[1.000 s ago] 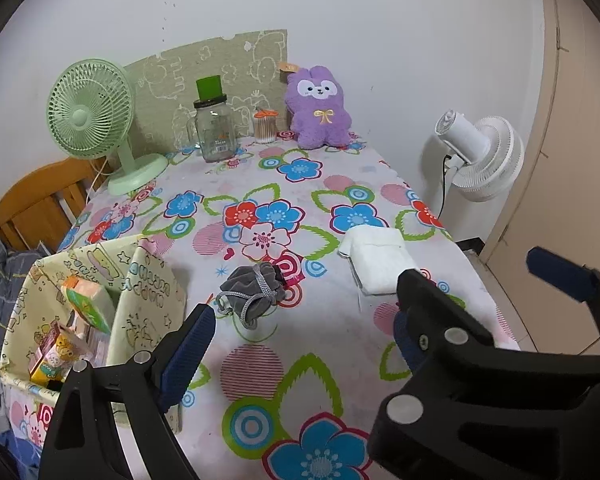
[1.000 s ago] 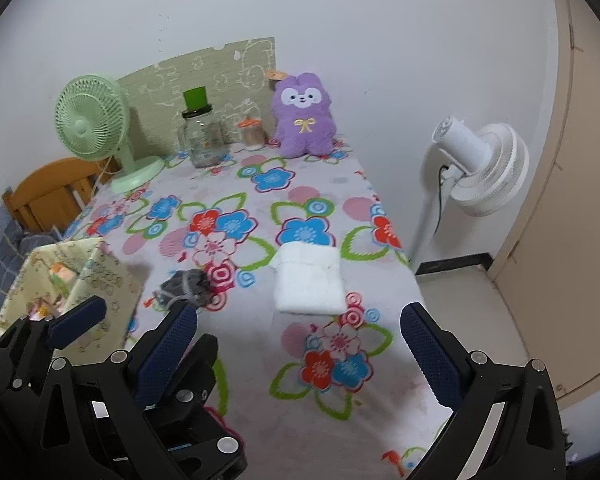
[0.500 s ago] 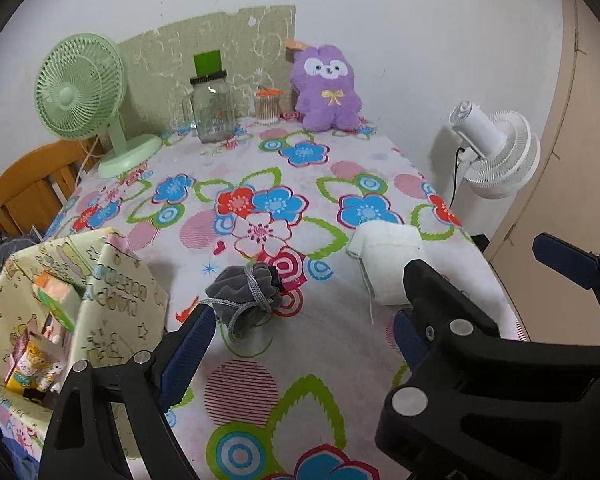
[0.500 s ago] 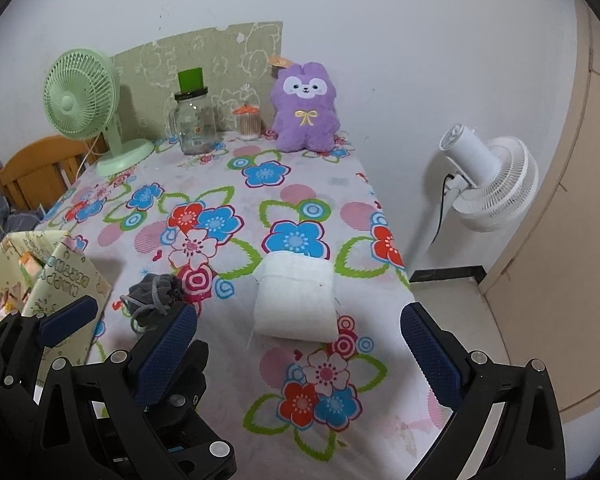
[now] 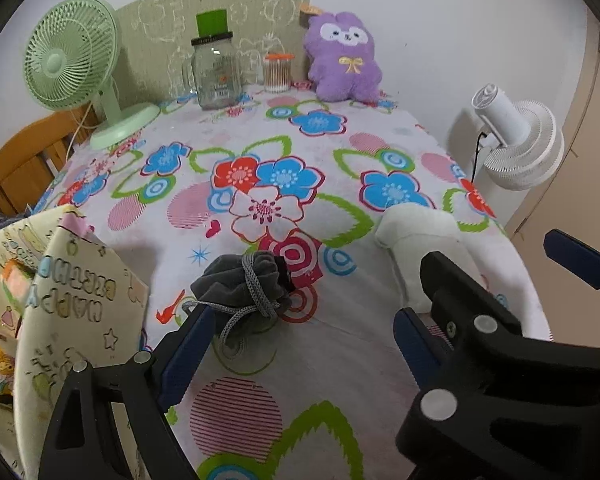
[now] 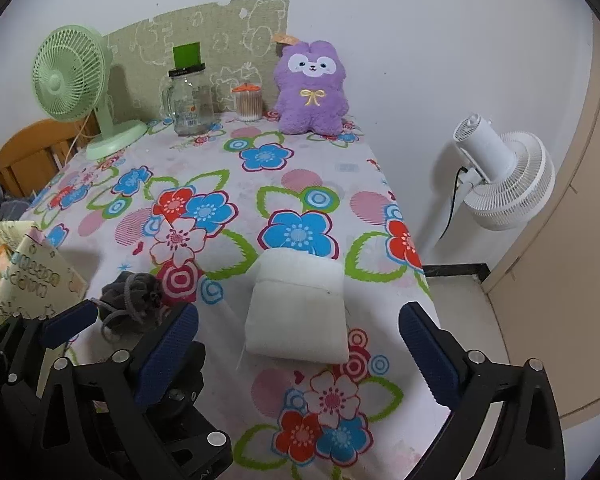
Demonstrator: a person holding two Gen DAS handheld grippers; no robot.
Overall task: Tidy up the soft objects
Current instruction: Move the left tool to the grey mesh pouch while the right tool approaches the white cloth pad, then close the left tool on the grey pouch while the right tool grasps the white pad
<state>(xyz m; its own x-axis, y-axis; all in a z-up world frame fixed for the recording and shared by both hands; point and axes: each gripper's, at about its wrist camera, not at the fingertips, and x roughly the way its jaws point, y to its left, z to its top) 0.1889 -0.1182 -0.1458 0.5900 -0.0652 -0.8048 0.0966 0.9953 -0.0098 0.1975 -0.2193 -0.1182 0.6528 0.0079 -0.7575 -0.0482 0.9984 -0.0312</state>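
Note:
A grey drawstring pouch (image 5: 244, 288) (image 6: 132, 292) lies on the flowered tablecloth (image 5: 300, 148). It sits just ahead of my left gripper (image 5: 302, 316), close to the left finger, and the jaws stand open and clear of it. To its right lies a folded white cloth (image 6: 300, 312) (image 5: 420, 236). My right gripper (image 6: 300, 316) hovers over it, jaws wide and closing slightly, with the pads apart from the cloth. A purple plush rabbit (image 6: 312, 92) (image 5: 344, 64) sits upright at the far end against the wall.
A patterned paper bag (image 5: 72, 292) holding small packets stands at the table's left edge. At the back are a green desk fan (image 5: 72, 60), a glass jar (image 5: 214, 76) and a cotton-swab tub (image 5: 278, 74). A white floor fan (image 6: 500, 176) stands beyond the right edge, a wooden chair (image 5: 20, 160) at the left.
Both grippers have come forward and lower toward the table. The pouch and the white cloth now sit larger and closer to the fingertips. Neither object has moved.

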